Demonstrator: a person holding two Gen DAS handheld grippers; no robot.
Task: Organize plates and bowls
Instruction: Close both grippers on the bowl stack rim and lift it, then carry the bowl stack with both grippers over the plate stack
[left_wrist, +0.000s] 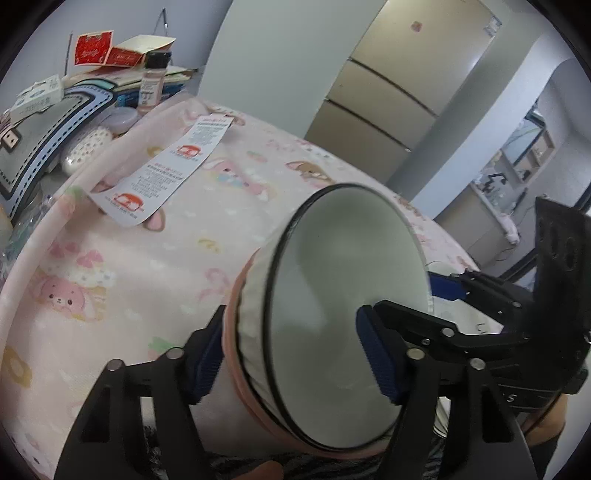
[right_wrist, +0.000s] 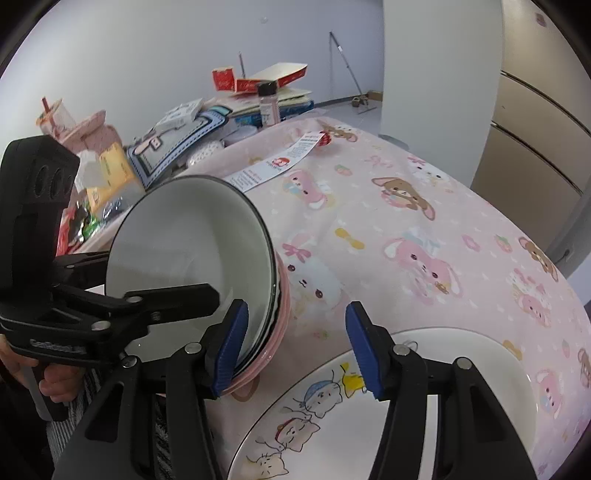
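A stack of nested bowls (left_wrist: 343, 277), white inside with black rims and a pink outer one, stands on the pink tablecloth. My left gripper (left_wrist: 291, 332) straddles its near wall. The outer pad lies against the pink side, and the inner pad sits inside the bowl, where I see no contact. My right gripper (right_wrist: 297, 325) straddles the opposite wall of the bowl stack (right_wrist: 184, 251). Its inner pad is at the rim and its outer pad stands apart over the cloth. Both are open. A white plate with cartoon cats (right_wrist: 424, 424) lies just right of the stack, below the right gripper.
The table wears a pink cartoon-print cloth (right_wrist: 406, 221) with a long paper label (left_wrist: 166, 166) lying on it. Boxes, a pouch and a spice jar (left_wrist: 153, 86) crowd the far left side. A beige fridge (left_wrist: 406, 92) stands behind. A hand (right_wrist: 51, 387) holds the left gripper's handle.
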